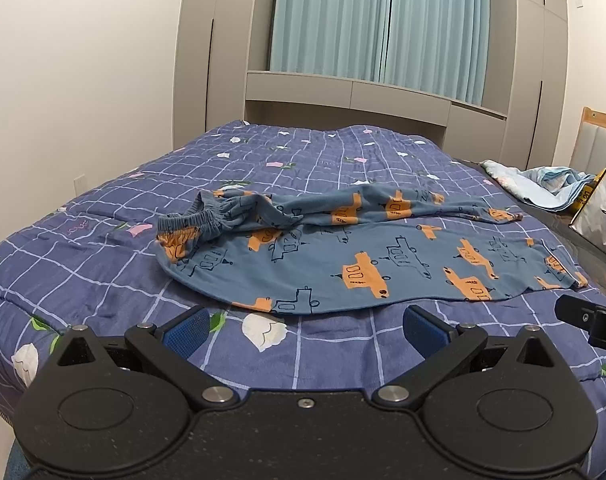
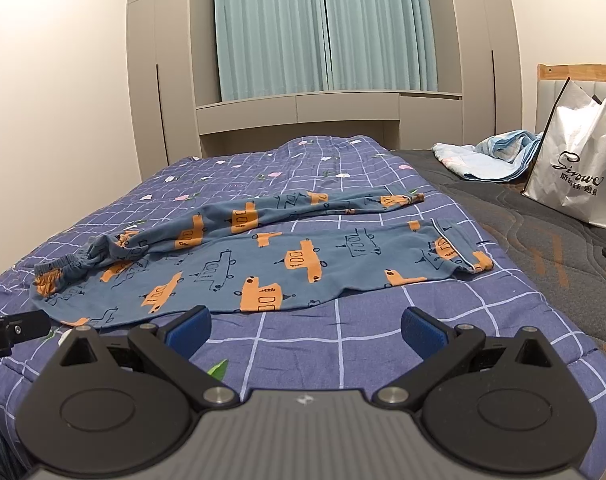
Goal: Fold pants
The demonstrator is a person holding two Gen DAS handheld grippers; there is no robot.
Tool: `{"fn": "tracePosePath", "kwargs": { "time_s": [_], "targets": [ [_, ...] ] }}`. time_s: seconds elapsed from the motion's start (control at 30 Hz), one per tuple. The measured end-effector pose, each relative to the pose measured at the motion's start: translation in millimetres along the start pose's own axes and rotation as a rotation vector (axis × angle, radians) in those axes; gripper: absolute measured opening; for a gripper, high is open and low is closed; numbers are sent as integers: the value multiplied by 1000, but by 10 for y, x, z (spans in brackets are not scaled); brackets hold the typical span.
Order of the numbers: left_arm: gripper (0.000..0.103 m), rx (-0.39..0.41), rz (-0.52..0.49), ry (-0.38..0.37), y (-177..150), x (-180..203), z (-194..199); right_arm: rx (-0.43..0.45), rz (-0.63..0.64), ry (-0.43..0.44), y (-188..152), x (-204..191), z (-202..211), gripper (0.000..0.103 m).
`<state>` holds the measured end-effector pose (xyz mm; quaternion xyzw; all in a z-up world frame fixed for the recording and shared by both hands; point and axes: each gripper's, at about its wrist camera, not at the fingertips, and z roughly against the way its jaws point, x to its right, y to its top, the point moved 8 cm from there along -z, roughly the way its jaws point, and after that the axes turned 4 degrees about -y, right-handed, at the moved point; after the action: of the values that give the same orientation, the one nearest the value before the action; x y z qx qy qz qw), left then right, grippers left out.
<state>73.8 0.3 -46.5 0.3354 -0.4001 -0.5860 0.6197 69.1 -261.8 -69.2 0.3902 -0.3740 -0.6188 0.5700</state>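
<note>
At 12 o'clock of both grippers: pants (image 1: pixel 343 256) spread on the quilt (image 1: pixel 103 248).
Left gripper (image 1: pixel 303 334) and right gripper (image 2: pixel 305 332): jaws wide apart, empty, touching nothing.

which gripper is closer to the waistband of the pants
Left. The left gripper hovers open over the quilt just short of the pants' near edge, toward the waistband end. The right gripper, also open, sits farther along, facing the leg cuffs.
</note>
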Motion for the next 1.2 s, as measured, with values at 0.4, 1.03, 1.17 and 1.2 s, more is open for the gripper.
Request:
{"fn": "tracePosePath", "kwargs": {
  "time_s": [0.4,1.03,1.17,1.2],
  "targets": [
    [102,-15,3,2,-14,0,-28,-2,4,0,4,-8,0,103],
    [103,-69,28,32,86,-79,-229,-24,77,55,127,-135,-135,103],
    [103,-89,26,34,185,-108,-348,-46,100,71,217,-178,-247,103],
    [103,-89,20,36,222,-117,-375,-50,104,76,249,-186,-278,103]
  ]
}}
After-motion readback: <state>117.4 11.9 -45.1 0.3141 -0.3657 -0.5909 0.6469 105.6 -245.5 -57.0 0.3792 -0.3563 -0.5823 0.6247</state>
